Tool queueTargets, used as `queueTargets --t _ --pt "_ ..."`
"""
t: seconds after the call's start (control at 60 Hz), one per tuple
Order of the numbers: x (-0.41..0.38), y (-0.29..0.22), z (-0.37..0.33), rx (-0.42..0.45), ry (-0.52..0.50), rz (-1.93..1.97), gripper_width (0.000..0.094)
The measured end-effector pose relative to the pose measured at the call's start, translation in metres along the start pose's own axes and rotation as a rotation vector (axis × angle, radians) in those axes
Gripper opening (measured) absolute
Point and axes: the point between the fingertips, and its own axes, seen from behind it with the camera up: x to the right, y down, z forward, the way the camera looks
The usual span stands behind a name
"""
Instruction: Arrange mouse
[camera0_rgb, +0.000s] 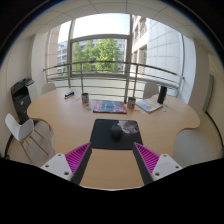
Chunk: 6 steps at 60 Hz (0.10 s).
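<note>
Jaws wide open and empty, hovering short of the mouse (118, 129) on its black mat (108, 134), approach step, next a forward reach to straddle it

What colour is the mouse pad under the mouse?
Black. The mouse pad shows best in the gripper view, just ahead of the open tongs, with the mouse on it.

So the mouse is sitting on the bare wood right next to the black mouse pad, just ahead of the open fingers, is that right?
Not quite. In the gripper view the mouse sits on the black mouse pad, near its far right corner, not on the bare wood of the table. The rest holds: it lies just ahead of the gripper, whose fingers are open.
</note>
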Motion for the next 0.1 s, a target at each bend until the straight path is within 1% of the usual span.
queueTargets --t 0.1 --pt "-0.0001 0.0034 -0.0033 -0.004 0.002 -0.009 0.0842"
